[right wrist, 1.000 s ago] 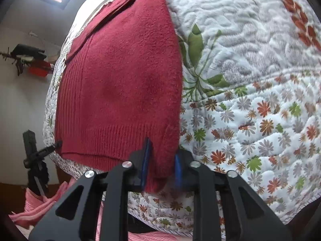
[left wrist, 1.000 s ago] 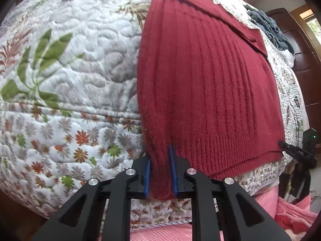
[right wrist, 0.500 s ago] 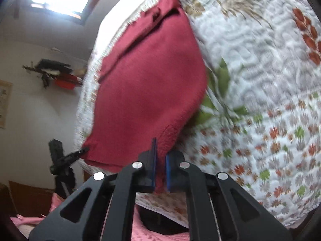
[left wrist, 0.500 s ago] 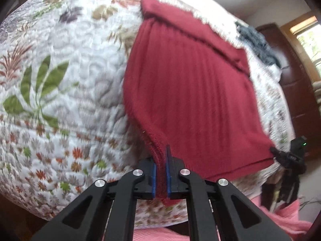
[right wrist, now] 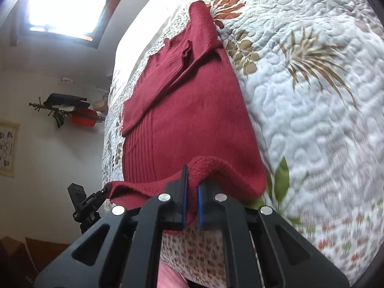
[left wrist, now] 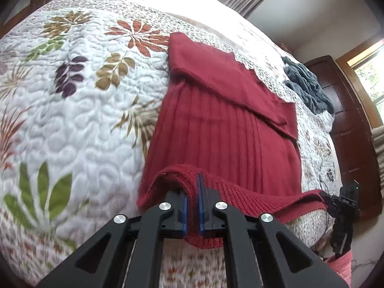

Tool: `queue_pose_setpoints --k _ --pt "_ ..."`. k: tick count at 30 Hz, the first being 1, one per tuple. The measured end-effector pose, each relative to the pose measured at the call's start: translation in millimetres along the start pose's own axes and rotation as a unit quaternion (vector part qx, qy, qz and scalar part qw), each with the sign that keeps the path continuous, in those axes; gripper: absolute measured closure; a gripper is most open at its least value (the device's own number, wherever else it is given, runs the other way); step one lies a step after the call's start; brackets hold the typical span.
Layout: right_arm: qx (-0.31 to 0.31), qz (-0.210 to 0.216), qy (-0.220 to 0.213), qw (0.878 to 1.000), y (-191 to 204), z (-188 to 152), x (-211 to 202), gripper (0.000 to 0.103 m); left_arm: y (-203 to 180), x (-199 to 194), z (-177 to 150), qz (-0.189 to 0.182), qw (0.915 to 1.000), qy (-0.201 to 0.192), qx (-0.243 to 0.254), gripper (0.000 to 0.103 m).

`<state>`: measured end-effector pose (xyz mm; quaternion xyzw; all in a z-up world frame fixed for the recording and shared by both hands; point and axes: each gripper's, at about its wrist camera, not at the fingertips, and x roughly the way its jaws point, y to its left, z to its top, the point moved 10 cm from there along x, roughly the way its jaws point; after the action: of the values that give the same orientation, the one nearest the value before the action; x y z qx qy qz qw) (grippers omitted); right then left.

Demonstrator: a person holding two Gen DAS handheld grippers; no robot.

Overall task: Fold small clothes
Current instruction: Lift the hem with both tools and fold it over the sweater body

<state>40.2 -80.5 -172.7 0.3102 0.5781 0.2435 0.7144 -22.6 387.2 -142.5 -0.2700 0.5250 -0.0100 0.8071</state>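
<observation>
A dark red ribbed knit sweater (left wrist: 223, 132) lies on a floral quilted bed, its sleeves folded across the far end. My left gripper (left wrist: 192, 206) is shut on the left corner of the near hem, which is lifted off the quilt. In the right wrist view the same red sweater (right wrist: 192, 120) stretches away, and my right gripper (right wrist: 190, 201) is shut on the right hem corner, also raised. The hem sags between the two grippers. Each wrist view shows the other gripper small and dark at the hem's far corner.
The quilt (left wrist: 72, 120) covers the bed on both sides of the sweater. A grey-blue garment (left wrist: 307, 86) lies at the bed's far right, near a dark wooden door (left wrist: 348, 132). Pink fabric (left wrist: 340, 266) sits below the bed edge. A window (right wrist: 64, 7) and a wall rack (right wrist: 67, 110) are at left.
Both grippers have lifted the sweater's hem corners up off the bed edge and carried them forward over the sweater body. More of the quilt's far part has come into view.
</observation>
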Motion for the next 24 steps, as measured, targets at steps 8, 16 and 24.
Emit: queue_pose_setpoints --k 8,16,24 --pt "0.041 -0.023 0.025 0.999 -26.9 36.6 34.7 0.098 21.4 48.9 31.8 0.014 0.9992 0.021 -0.030 0.096" --pt "0.069 -0.012 0.046 0.996 -37.0 51.0 45.0 0.094 34.2 69.2 38.4 -0.022 0.9954 0.052 -0.077 0.091" --pt "0.063 -0.011 0.050 0.997 -36.5 50.2 30.4 0.085 37.8 35.0 42.5 -0.054 0.9947 0.038 -0.079 0.064"
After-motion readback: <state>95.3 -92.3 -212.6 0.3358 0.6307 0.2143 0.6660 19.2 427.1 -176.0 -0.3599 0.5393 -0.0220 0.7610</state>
